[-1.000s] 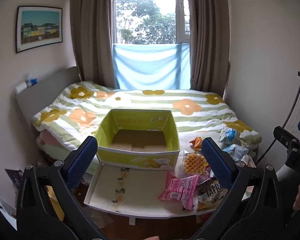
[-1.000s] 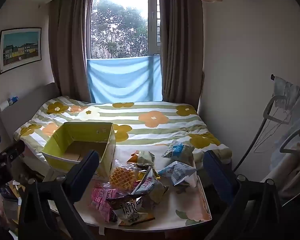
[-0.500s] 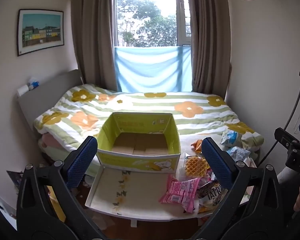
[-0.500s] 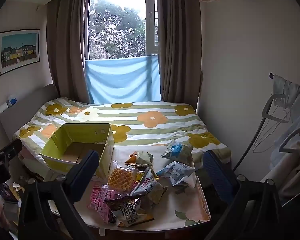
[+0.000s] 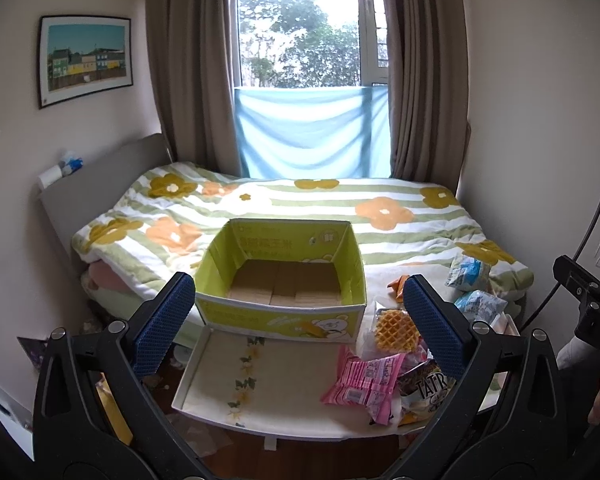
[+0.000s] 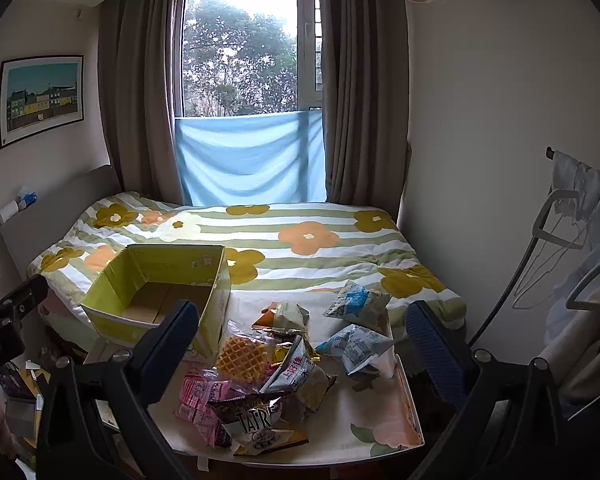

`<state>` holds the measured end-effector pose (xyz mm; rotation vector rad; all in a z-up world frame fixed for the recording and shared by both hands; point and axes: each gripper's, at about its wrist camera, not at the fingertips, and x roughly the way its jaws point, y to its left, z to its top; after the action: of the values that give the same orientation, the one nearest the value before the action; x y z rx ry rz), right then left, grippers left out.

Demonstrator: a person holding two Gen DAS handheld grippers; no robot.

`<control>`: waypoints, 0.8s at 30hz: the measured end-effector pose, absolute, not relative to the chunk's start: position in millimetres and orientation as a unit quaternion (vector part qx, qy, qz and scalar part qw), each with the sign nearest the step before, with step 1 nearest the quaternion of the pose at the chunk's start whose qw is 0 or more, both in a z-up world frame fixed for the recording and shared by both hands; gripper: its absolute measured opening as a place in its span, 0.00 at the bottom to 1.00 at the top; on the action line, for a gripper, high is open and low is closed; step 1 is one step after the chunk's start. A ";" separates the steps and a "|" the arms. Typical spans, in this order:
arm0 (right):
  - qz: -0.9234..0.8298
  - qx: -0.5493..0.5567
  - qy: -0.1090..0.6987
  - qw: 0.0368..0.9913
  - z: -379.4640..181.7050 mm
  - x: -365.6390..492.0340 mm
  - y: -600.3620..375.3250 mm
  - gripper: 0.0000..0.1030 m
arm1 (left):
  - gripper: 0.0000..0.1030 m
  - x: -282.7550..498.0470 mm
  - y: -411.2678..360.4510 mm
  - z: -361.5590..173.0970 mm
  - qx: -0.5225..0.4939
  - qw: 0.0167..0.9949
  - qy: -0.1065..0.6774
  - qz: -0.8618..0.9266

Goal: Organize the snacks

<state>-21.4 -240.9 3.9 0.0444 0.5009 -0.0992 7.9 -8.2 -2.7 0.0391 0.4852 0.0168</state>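
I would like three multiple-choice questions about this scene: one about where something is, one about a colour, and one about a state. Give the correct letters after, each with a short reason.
1. Where does the waffle packet lie?
A. inside the box
B. in the snack pile beside the box
C. on the floor

2. What colour is the box?
A. yellow-green
B. red
C. black

3. In what state is the right gripper?
A. shut on a packet
B. open, holding nothing
C. out of view

Answers:
1 B: it lies among the packets on the tray, outside the box.
2 A: its walls are yellow-green.
3 B: its fingers stand wide apart with nothing between them.
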 end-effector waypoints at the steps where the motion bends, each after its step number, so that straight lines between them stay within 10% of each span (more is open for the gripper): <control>1: -0.048 0.022 0.248 0.967 3.4 -21.3 -241.0 1.00 | 1.00 8.8 -7.0 -2.7 0.019 0.970 0.241 0.008; 24: -0.039 0.025 0.250 0.967 1.8 -22.1 -238.7 1.00 | 1.00 3.2 -6.7 -4.7 0.014 0.969 0.244 0.011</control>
<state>-22.1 -238.7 1.8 0.0507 0.5059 -0.0796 3.2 -6.7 -4.7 0.0287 0.4939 0.0220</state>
